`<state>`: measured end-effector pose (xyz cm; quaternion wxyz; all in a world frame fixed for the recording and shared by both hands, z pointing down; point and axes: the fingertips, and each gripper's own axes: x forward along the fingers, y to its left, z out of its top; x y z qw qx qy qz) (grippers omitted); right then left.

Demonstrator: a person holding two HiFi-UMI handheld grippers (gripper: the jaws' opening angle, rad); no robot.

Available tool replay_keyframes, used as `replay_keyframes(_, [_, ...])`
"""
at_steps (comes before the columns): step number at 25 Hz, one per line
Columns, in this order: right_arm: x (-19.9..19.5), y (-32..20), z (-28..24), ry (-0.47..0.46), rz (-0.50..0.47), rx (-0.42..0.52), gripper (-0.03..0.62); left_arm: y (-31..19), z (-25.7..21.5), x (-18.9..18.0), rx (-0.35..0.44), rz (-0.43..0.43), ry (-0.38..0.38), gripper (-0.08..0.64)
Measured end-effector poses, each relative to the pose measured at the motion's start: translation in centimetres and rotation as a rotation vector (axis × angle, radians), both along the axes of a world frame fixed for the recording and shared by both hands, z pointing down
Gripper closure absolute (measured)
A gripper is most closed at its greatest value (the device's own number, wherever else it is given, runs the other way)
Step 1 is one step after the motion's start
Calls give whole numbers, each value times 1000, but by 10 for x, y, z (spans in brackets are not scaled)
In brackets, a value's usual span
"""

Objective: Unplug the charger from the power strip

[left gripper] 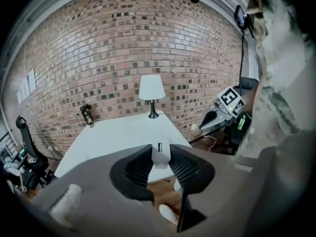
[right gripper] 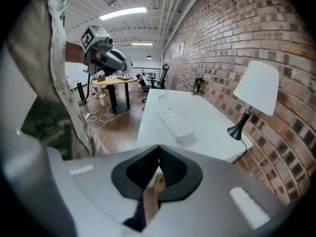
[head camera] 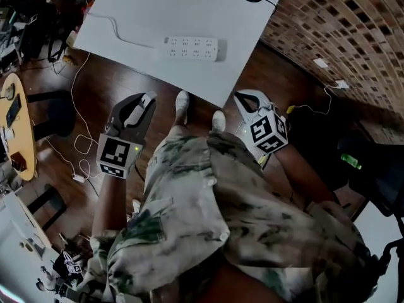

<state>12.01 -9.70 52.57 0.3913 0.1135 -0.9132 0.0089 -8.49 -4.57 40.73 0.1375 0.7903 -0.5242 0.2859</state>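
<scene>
2 grippers hang short of the near edge of the white table (head camera: 189,5), over the wooden floor (head camera: 120,74); left gripper (head camera: 146,101) is clamped on the white charger (left gripper: 160,156), which sits upright between its jaws with both pads against its sides; charger is well apart from the white power strip (head camera: 192,48), which lies flat on the table ahead; right gripper (right gripper: 158,149) has its jaws together with nothing between them and points toward the power strip; lamp (right gripper: 256,88) stands at the table's corner by the brick wall.

Matt table (head camera: 189,11), plastic power strip (head camera: 191,48), brick wall (head camera: 353,36) (glossy wood floor (head camera: 145,84)).
</scene>
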Motion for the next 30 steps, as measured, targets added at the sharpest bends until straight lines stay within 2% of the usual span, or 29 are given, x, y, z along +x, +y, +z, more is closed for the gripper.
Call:
replay_keyframes(3, [6, 13, -17, -57, -20, 22, 588, 42, -8, 13, -14, -5, -27, 454])
replay_keyframes(7, [9, 45, -36, -126, -18, 16, 586, 76, -14, 24, -11, -38, -6, 454])
replay_keyframes(11, [12, 94, -49, -162, -27, -6, 581, 106, -31, 46, 36, -23, 13, 454])
replay_keyframes(16, [-11, 158, -78, -221, -44, 28, 578, 168, -42, 42, 99, 2, 61, 454])
replay_keyframes(21, [-29, 238, -102, -236, 25, 76, 555, 249, -36, 24, 138, 41, 134, 454])
replay_keyframes(23, [-25, 268, -109, -253, 74, 64, 520, 274, -28, 26, 134, 74, 156, 454])
replay_keyframes(26, [-16, 305, -118, -261, 152, 36, 511, 298, -21, 31, 116, 117, 167, 454])
replay_keyframes(30, [4, 342, -124, -257, 163, 46, 497, 325, -32, 47, 138, 146, 176, 454])
